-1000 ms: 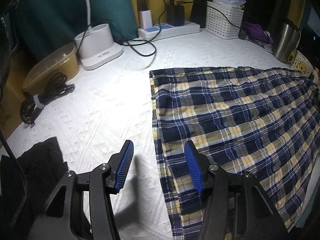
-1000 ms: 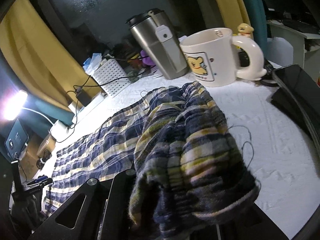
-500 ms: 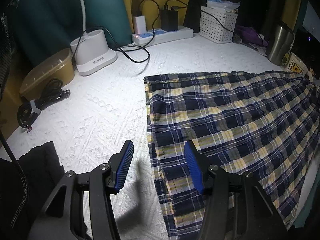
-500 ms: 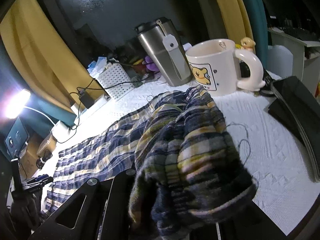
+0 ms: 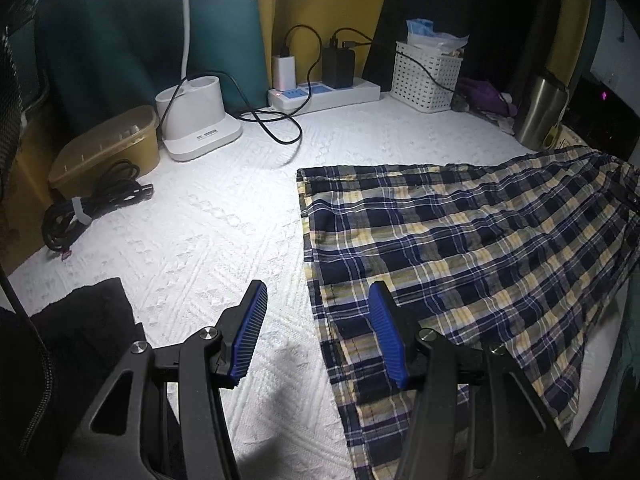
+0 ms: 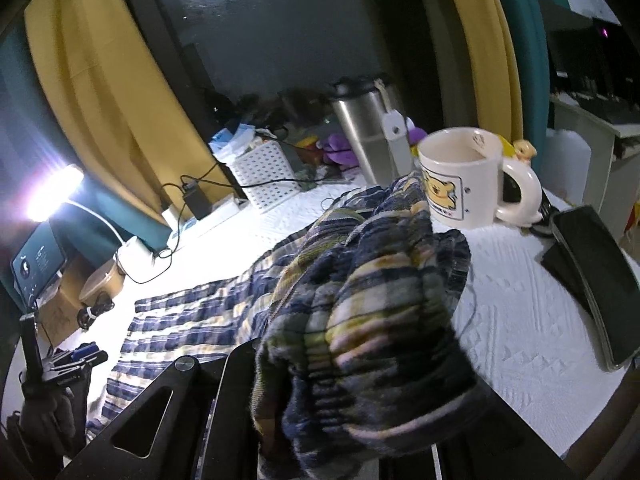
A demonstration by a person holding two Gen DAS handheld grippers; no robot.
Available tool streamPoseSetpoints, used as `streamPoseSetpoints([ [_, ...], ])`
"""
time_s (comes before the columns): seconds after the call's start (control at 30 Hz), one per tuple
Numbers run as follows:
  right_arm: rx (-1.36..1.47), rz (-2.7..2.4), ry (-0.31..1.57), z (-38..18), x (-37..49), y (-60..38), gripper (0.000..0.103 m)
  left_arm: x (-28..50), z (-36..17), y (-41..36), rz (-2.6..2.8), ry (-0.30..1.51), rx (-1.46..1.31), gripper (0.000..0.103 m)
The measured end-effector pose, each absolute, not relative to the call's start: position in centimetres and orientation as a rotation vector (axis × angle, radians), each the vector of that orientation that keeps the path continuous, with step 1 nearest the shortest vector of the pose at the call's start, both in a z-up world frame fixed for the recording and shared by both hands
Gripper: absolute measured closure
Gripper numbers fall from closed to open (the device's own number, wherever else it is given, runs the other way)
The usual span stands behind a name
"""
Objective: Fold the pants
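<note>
Hovering spread left gripper (image 5: 316,334) over pants (image 5: 460,248) hem, right gripper (image 6: 360,420) clamping waistband

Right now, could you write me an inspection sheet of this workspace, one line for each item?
Surface: white textured cover, brightly lit at left.
Job's things: plaid pants spread flat; one end bunched and lifted.
Clutter: mug, steel tumbler, white basket, tan container, dark flat device.
Grippers: left claw open above the pants' edge; right claw shut on the bunched end, fingers hidden.
Cables: power strip with chargers; coiled black cable.
Surroundings: yellow and teal curtains, lamp.
</note>
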State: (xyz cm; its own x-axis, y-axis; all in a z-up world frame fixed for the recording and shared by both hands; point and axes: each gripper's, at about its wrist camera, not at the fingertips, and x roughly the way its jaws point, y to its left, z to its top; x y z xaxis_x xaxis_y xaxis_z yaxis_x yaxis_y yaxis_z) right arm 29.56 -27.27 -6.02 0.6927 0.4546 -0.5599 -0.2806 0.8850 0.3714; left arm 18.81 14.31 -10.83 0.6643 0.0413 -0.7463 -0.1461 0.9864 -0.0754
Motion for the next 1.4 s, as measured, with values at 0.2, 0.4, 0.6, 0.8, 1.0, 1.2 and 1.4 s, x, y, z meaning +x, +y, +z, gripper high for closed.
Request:
streamPoseSetpoints([
  [0.2, 0.219, 0.417, 0.683, -4.3, 28.4, -25.2, 0.088, 17.7, -10.5, 15.1, 0.072, 0.805, -0.173, 0.050],
  [0.4, 0.177, 0.424, 0.675, -2.8, 27.6, -23.0, 0.088, 16.7, -10.6, 16.5, 0.059, 0.785, -0.197, 0.050],
  [0.6, 0.139, 0.443, 0.673, -1.9, 27.1, -20.6, 0.088, 15.8, -10.2, 18.1, 0.077, 0.760, -0.188, 0.050],
  [0.8, 0.108, 0.468, 0.677, -1.5, 26.7, -17.9, 0.088, 15.2, -9.8, 18.8, 0.073, 0.734, -0.155, 0.050],
  [1.0, 0.078, 0.491, 0.690, -1.5, 26.3, -15.2, 0.088, 15.1, -9.9, 19.5, 0.062, 0.725, -0.158, 0.050],
  [1.2, 0.042, 0.520, 0.706, -1.7, 26.1, -12.3, 0.088, 14.6, -10.1, 19.8, 0.053, 0.716, -0.157, 0.050],
  [1.4, 0.013, 0.567, 0.734, -2.7, 25.6, -9.5, 0.088, 14.0, -10.1, 20.4, 0.060, 0.707, -0.152, 0.050],
])
